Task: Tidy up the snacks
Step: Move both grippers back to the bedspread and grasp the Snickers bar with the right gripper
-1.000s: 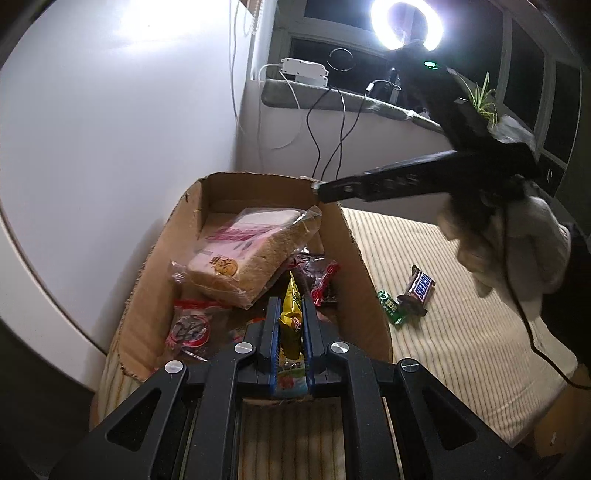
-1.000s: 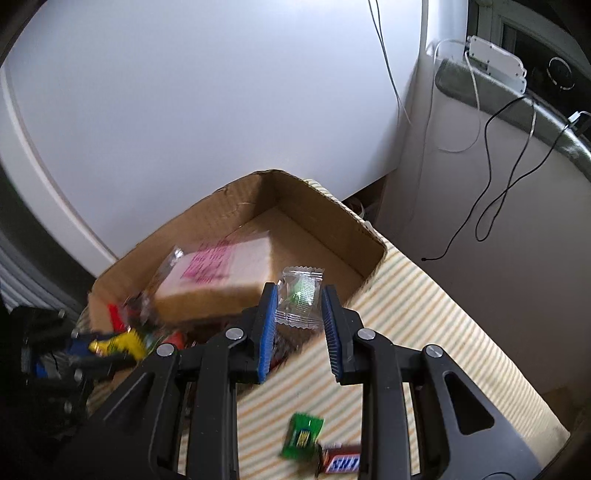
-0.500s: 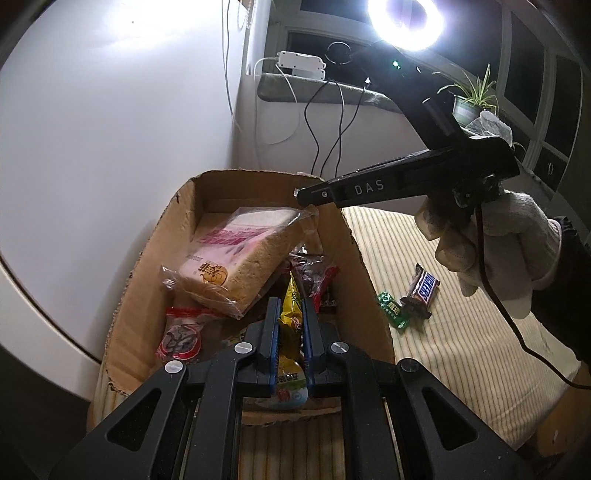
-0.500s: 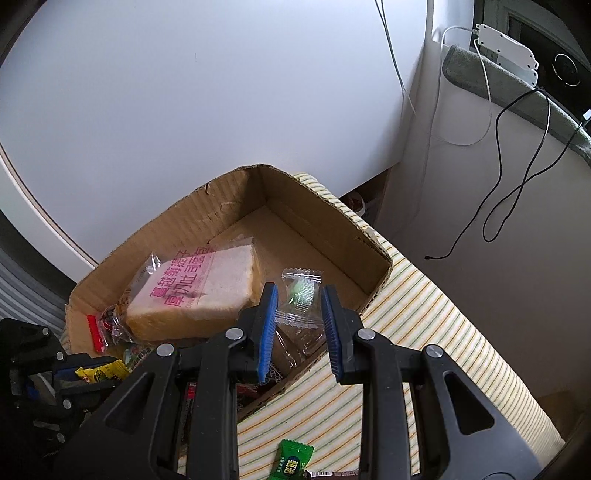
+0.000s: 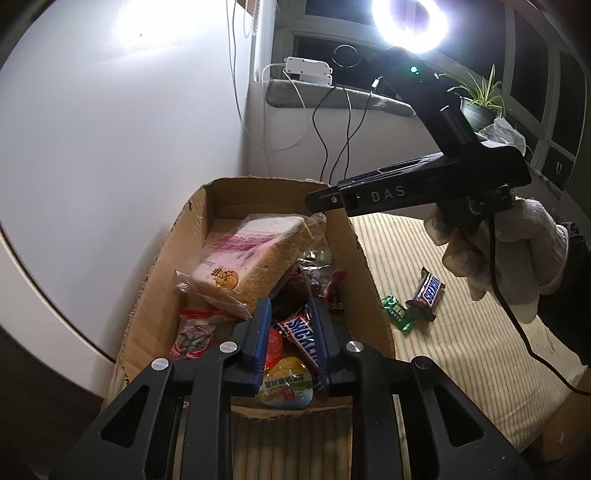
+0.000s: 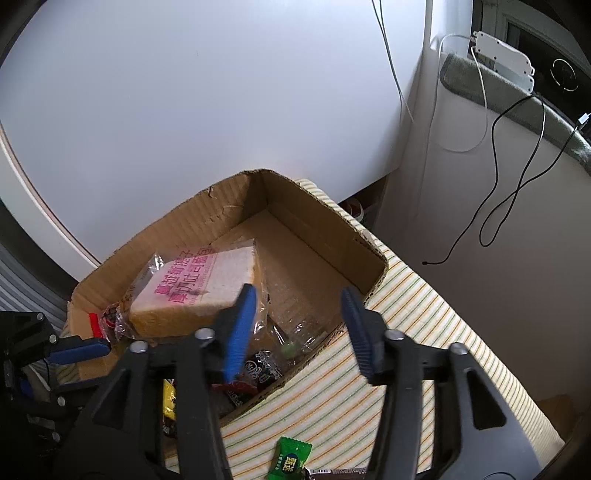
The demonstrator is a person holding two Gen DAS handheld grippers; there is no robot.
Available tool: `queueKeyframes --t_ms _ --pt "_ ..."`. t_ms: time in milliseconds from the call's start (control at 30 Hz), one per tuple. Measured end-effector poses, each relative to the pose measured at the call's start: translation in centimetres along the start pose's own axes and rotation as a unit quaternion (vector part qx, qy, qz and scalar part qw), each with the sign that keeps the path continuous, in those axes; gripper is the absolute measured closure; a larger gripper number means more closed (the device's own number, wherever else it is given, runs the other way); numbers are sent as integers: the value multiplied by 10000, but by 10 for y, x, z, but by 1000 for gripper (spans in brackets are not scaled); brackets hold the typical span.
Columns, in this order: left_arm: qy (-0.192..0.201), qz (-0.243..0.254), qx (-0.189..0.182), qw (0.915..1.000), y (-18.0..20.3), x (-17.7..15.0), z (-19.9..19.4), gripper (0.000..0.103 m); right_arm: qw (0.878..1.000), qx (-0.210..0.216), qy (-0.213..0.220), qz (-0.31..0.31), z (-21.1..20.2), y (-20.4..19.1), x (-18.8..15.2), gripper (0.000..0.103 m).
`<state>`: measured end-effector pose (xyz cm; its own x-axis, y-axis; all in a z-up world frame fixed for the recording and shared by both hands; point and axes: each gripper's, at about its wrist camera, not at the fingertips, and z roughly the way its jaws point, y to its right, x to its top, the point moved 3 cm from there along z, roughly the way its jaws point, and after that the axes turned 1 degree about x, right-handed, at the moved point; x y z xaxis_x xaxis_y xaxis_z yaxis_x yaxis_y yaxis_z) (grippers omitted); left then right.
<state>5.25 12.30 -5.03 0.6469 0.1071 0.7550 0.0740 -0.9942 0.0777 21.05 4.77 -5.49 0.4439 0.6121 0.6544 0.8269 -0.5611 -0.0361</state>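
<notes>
An open cardboard box [image 5: 159, 280] stands on a striped cloth and holds a bagged bread slice [image 5: 251, 258], a Snickers bar [image 5: 303, 339] and other wrapped snacks. My left gripper [image 5: 290, 314] hangs over the box's near end, its jaws opening. A yellow-green packet [image 5: 286, 384] lies loose below its pads. My right gripper [image 6: 299, 314] is over the box's right wall, jaws opening, nothing between its pads. A clear packet with a green candy [image 6: 291, 339] lies in the box beneath it. A gloved hand [image 5: 498, 251] holds the right gripper [image 5: 325, 192].
On the striped cloth [image 5: 461, 350] right of the box lie a second Snickers bar [image 5: 426, 295] and a green candy [image 5: 397, 312]. A white wall stands behind the box. Cables hang from a windowsill with a ring light [image 5: 408, 22] and a plant.
Both grippers went from shut to spread. The yellow-green packet slipped down out of the left pads. The clear candy packet fell from the right pads into the box.
</notes>
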Motion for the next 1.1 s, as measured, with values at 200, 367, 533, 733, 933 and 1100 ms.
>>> queueKeyframes --t_ms 200,367,533,733,933,1100 --pt "96 50 34 9999 7 2 -9 76 9999 -57 139 -59 -19 1 -5 30" --pt "189 104 19 9998 19 4 -19 76 9996 -89 212 -168 -40 8 -17 23" --pt "237 239 -87 9994 39 5 -25 76 9993 -172 145 -293 -61 25 -40 22" --pt "173 334 -346 9987 71 0 -26 76 9963 -224 -264 -792 -66 44 -82 22" --pt "-94 418 -570 9975 104 -9 -11 76 9871 -20 -647 -1467 -64 51 -120 22" --pt "-374 348 -621 9968 119 -20 8 76 9698 -7 -794 -2305 -54 33 -142 24"
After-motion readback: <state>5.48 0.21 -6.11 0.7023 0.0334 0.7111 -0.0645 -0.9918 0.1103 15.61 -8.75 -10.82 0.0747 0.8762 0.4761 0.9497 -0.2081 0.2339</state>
